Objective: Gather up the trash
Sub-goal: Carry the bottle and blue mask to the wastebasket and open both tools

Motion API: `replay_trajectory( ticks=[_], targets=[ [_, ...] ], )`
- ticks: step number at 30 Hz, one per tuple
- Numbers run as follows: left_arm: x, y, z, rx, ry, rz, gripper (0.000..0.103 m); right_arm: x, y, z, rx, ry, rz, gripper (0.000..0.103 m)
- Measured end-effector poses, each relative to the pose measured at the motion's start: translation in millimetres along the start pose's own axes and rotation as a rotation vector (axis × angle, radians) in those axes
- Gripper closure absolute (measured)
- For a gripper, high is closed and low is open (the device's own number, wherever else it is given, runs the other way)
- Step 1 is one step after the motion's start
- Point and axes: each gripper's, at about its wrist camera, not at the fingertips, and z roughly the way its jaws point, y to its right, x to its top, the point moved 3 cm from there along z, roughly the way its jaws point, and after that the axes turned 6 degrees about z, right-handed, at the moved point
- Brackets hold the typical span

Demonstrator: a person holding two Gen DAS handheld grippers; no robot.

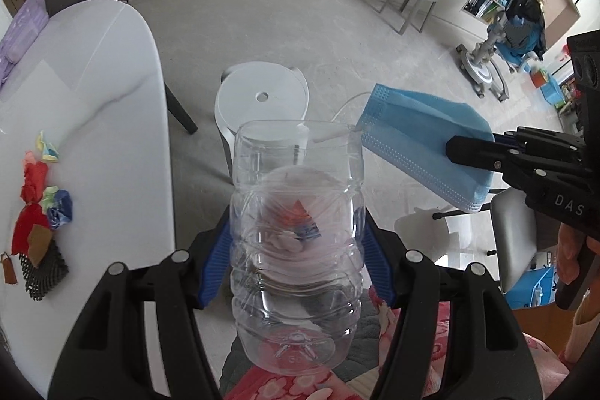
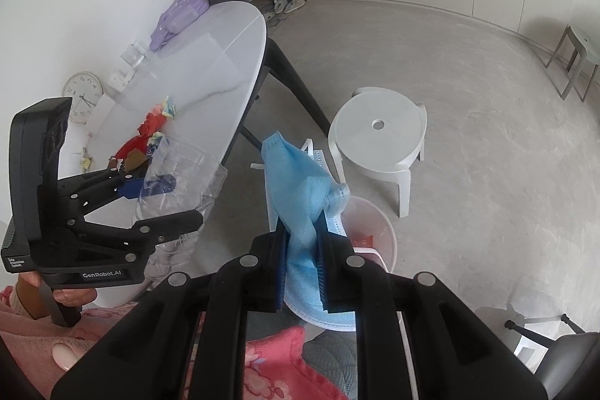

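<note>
While crumpled paper scraps (image 1: 39, 190) lie on the white table (image 1: 112, 107) at the left, the left gripper (image 1: 298, 242) is clamped on a clear cut-open plastic bottle (image 1: 298, 212) held above the floor. To its right, the right gripper (image 2: 303, 250) pinches a blue face mask (image 2: 296, 182) near the bottle's open rim, over a pink bin (image 2: 378, 231).

Open floor (image 2: 468, 70) beyond white stool (image 2: 378, 130); table edge (image 2: 251, 70) close on the left.
</note>
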Motion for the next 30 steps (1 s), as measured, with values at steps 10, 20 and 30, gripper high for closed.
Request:
replay_trajectory(
  ticks=[10, 20, 30],
  targets=[
    [2.0, 13.3, 10.2, 0.04, -0.047, -0.005, 0.013, 1.4, 11.6, 1.5, 0.025, -0.015, -0.008, 0.088],
    [-1.4, 3.4, 2.4, 0.051, -0.032, -0.033, 0.012, -0.7, 7.2, 9.2, 0.025, -0.03, -0.02, 0.088],
    [-5.4, -14.2, -8.2, 0.063, -0.02, -0.082, 0.012, -17.9, -2.7, 61.8, -0.058, -0.146, -0.089, 0.079]
  ],
)
